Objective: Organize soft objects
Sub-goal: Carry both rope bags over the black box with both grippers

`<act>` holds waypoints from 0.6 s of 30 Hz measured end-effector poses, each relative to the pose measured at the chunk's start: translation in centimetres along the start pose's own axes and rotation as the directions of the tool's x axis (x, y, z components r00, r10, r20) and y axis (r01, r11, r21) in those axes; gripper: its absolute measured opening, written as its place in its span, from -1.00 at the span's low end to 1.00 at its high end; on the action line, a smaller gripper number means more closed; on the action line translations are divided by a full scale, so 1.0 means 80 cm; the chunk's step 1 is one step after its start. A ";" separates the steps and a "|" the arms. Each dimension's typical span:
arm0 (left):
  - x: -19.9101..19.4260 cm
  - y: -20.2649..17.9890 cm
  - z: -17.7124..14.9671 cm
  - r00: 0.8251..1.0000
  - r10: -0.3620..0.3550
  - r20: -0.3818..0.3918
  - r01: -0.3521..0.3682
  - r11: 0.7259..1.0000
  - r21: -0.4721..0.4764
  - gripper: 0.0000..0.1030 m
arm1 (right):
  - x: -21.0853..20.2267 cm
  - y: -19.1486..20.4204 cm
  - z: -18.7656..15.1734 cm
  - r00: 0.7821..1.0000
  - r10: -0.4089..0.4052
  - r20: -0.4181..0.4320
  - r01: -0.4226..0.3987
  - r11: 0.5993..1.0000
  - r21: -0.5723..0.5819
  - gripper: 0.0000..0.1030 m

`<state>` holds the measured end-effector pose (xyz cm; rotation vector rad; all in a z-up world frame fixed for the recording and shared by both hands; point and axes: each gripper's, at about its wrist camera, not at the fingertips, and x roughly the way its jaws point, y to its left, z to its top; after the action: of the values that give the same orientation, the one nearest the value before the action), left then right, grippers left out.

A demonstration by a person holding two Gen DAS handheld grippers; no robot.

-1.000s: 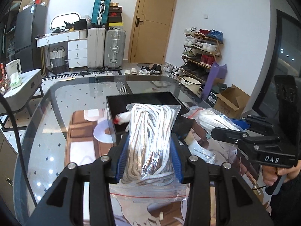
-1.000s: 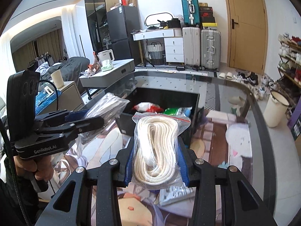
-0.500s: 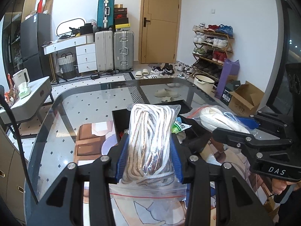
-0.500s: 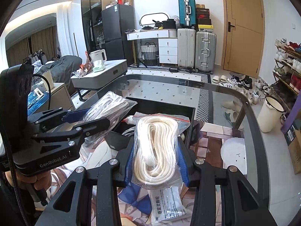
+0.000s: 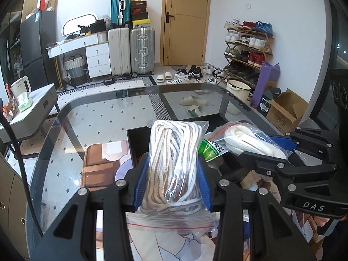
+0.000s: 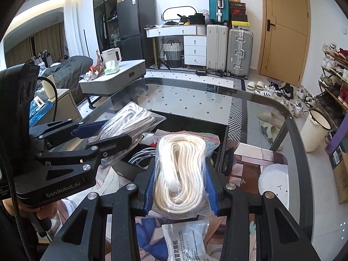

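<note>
Through the left wrist view I see the glass worktop (image 5: 65, 143) filling the middle of the frame, with a black box (image 5: 139, 139) open at its centre. A green packet (image 5: 209, 149) pokes up from the box just right of my load, and a patterned mat (image 5: 97, 169) lies under the glass at lower left. Beyond the worktop, suitcases (image 5: 130, 50) stand against the far wall at upper centre, a shoe rack (image 5: 248, 47) sits at upper right, and a cardboard carton (image 5: 285, 108) rests on the floor at the right edge.

My left gripper (image 5: 173, 184) points down at a slant toward the box; its fingers (image 5: 139, 187) are clamped on a bag of brown-flecked rope (image 5: 174, 165), which stands upright between the blue pads at lower centre, in front of the box.

In the right wrist view my right gripper (image 6: 180, 184) slants down the same way, its fingers (image 6: 150, 184) squeezed on a bag of cream rope (image 6: 182, 171) at lower centre, held at the near edge of the box (image 6: 221, 143). Grey cable (image 6: 141, 156) lies inside the box, and a white packet (image 6: 187, 241) lies flat on the worktop at the bottom of the frame, under the gripper. The left gripper with its load crosses in from the left edge, partly covering the box's left side. A hand (image 6: 41, 213) grips its handle at lower left.
</note>
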<state>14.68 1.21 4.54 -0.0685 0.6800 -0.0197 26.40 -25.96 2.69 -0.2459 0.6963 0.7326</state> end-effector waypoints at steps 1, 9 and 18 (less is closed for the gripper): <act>0.003 0.000 0.002 1.000 0.002 -0.003 -0.002 1.000 -0.003 -0.21 | 0.003 -0.001 0.002 1.000 -0.003 -0.003 0.003 1.000 -0.001 -0.23; 0.030 0.000 0.015 0.999 0.015 -0.034 -0.015 1.000 -0.006 -0.20 | 0.039 -0.004 0.017 0.999 -0.019 -0.045 0.017 0.999 -0.045 -0.23; 0.052 0.004 0.018 0.998 0.010 -0.055 -0.010 1.000 -0.005 -0.21 | 0.081 -0.011 0.026 0.996 -0.032 -0.086 0.027 0.998 -0.064 -0.23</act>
<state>18.85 1.48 3.03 -0.0700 0.7358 -0.0103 31.47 -22.23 -0.06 -0.3460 0.7517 0.7194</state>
